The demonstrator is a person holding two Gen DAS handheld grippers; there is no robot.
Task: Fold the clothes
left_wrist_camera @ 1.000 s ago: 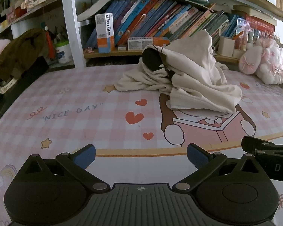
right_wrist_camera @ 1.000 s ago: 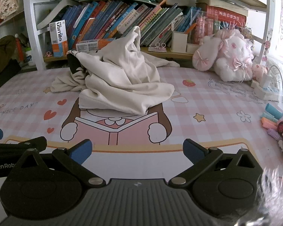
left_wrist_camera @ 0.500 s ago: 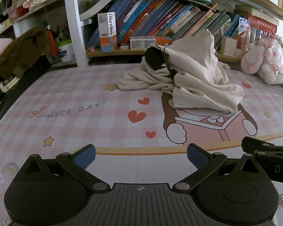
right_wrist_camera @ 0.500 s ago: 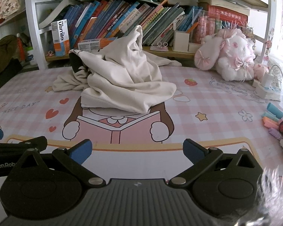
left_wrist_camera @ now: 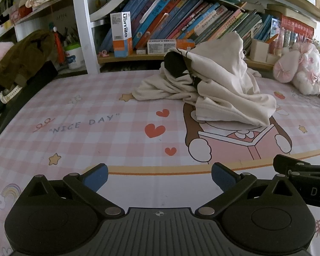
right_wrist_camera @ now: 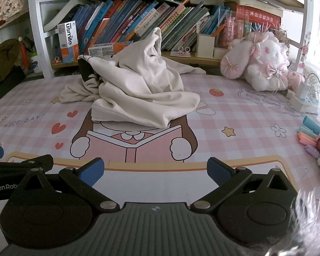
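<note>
- Nearest the cameras, the left gripper [left_wrist_camera: 159,176] sits low over the bench [left_wrist_camera: 79,115], level and pointing toward the shelves, its two blue-tipped fingers [left_wrist_camera: 96,176] spread wide with nothing between them.
- Just beside it, the right gripper [right_wrist_camera: 155,171] is held the same way, level and low, jaws wide apart and empty; each gripper shows at the edge of the other's view.
- Under both lies a pink checked mat [right_wrist_camera: 234,115] printed with hearts, stars, "NICE DAY" and a cartoon figure reading a book [right_wrist_camera: 134,143].
- Past the printed figure, well apart from both grippers, a cream garment [right_wrist_camera: 138,93] lies in a crumpled heap on the mat, unfolded.
- One part of the cloth stands up in a peak, and a thick folded edge faces the cameras at the bottom of the heap.
- A dark patch [left_wrist_camera: 175,64] shows at the heap's left side; a loose end trails flat to the left.
- Farther right, a pink and white plush toy [right_wrist_camera: 260,68] sits against the bookshelf [right_wrist_camera: 138,27], which runs behind the heap, full of leaning books.
</note>
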